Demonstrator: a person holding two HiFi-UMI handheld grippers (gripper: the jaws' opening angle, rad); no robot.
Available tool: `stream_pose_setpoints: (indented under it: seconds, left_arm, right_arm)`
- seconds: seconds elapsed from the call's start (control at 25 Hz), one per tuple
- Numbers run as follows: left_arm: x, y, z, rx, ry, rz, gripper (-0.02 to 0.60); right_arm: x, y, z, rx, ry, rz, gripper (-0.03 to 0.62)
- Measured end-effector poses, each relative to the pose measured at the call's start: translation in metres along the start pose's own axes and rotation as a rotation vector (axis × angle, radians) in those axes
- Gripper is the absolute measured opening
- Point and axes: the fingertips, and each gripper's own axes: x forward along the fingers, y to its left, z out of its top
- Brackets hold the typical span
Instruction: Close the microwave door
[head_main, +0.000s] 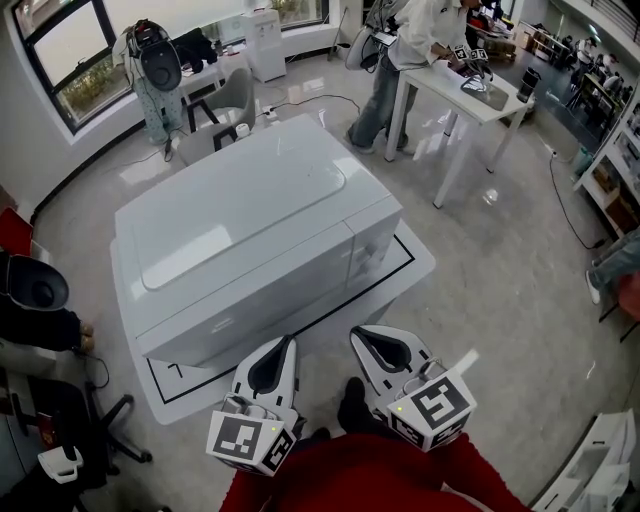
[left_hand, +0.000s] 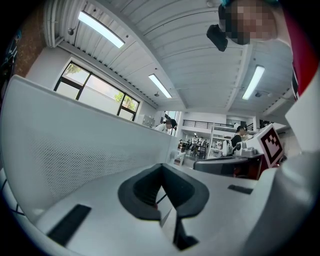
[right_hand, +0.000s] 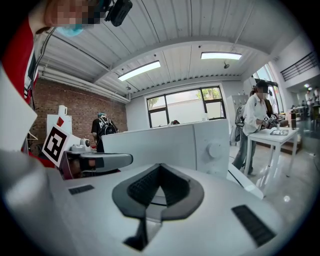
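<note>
Both jaw pairs are pinched together, empty, just short of the microwave (head_main: 250, 215): left gripper (head_main: 283, 346) faces its closed door (head_main: 255, 295), right gripper (head_main: 366, 336) faces the control panel (head_main: 377, 243).

Floor (head_main: 500, 280): glossy grey, all round me.
Windows (head_main: 60, 50): dark-framed, ahead-left.
Strip lights (right_hand: 220, 55): lit, white ceiling.
Brick wall (right_hand: 75, 97): red.
</note>
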Motion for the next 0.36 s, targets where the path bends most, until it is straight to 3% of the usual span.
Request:
stream_pose_setpoints:
  seconds: [0.36]
  left_arm:
    - [-0.0037,-0.0006,-0.0042,-0.005,0.012,0.0,0.008]
  right_arm:
    - [-0.0081,-0.0089,-0.0065,0.03,0.0,-0.038,0.012]
